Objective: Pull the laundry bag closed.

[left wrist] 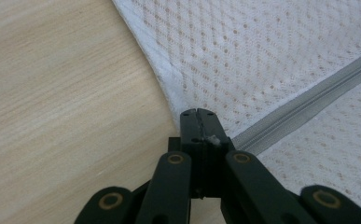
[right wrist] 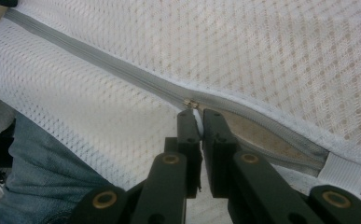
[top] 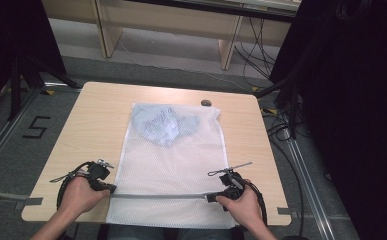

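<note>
A white mesh bag (top: pixel 171 165) lies flat on the wooden table (top: pixel 91 125), with a light blue garment (top: pixel 163 125) inside its far end. A grey zipper (top: pixel 156 195) runs across the bag near the front edge. My left gripper (top: pixel 112 189) is shut on the bag's left edge (left wrist: pixel 169 88), right at the zipper's end (left wrist: pixel 308 93). My right gripper (right wrist: pixel 199 116) is shut on the zipper pull, just behind the brass slider (right wrist: pixel 190 102). The zipper is closed on the left gripper's side of the slider; beyond it, a short open gap (right wrist: pixel 262 133) shows the table.
A small dark object (top: pixel 206 103) rests on the table beyond the bag's far right corner. The bag's front part hangs over the table's near edge above the person's jeans (right wrist: pixel 43 158). Bare wood (left wrist: pixel 52 93) lies left of the bag.
</note>
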`<state>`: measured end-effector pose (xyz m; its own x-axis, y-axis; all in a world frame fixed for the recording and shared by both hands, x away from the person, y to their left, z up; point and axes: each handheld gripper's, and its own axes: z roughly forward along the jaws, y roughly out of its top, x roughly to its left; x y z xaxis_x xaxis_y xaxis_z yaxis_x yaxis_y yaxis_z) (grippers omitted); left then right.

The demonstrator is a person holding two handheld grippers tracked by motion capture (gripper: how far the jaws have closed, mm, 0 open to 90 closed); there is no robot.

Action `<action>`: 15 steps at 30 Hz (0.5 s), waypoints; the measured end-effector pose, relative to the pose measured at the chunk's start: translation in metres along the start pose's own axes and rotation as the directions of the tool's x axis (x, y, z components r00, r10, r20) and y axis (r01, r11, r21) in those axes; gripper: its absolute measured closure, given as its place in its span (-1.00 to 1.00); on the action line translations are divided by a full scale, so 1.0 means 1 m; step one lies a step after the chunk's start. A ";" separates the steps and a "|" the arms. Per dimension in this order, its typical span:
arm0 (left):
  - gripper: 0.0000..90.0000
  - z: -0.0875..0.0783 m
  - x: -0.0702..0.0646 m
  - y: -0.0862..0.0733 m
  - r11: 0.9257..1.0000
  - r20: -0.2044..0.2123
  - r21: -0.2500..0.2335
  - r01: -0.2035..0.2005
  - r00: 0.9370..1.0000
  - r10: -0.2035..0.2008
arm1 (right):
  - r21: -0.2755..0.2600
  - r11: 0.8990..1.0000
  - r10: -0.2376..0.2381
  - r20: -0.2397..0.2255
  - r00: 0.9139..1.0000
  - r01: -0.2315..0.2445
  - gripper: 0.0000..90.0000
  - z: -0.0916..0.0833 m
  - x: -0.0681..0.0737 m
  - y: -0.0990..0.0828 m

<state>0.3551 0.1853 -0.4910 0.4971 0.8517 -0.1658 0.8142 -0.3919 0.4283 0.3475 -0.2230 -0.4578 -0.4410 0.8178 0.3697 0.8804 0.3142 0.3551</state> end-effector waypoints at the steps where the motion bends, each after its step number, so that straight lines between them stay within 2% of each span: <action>1: 0.99 0.000 0.000 0.000 1.000 0.001 0.000 0.000 1.000 0.000 | -0.007 1.000 -0.023 -0.012 1.000 0.023 0.93 0.000 -0.002 0.000; 3: 0.99 0.000 0.000 0.000 1.000 0.000 0.000 0.001 1.000 -0.001 | -0.003 1.000 -0.003 -0.010 1.000 0.003 0.93 0.000 -0.001 0.000; 6: 0.99 0.000 0.000 0.000 1.000 0.001 0.000 0.000 1.000 0.000 | -0.008 1.000 -0.006 0.007 1.000 0.006 0.93 -0.002 -0.002 -0.001; 10: 0.99 0.000 0.000 0.000 1.000 0.002 0.001 0.000 1.000 0.000 | -0.005 1.000 0.004 -0.007 1.000 -0.004 0.93 -0.002 -0.003 -0.001; 15: 0.99 0.000 0.000 0.000 1.000 0.002 0.001 0.001 1.000 -0.001 | -0.004 1.000 0.007 0.002 1.000 -0.007 0.93 -0.002 -0.003 -0.001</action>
<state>0.3554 0.1854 -0.4910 0.4966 0.8515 -0.1684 0.8152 -0.3909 0.4273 0.3472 -0.2272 -0.4574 -0.4348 0.8207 0.3707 0.8827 0.3068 0.3561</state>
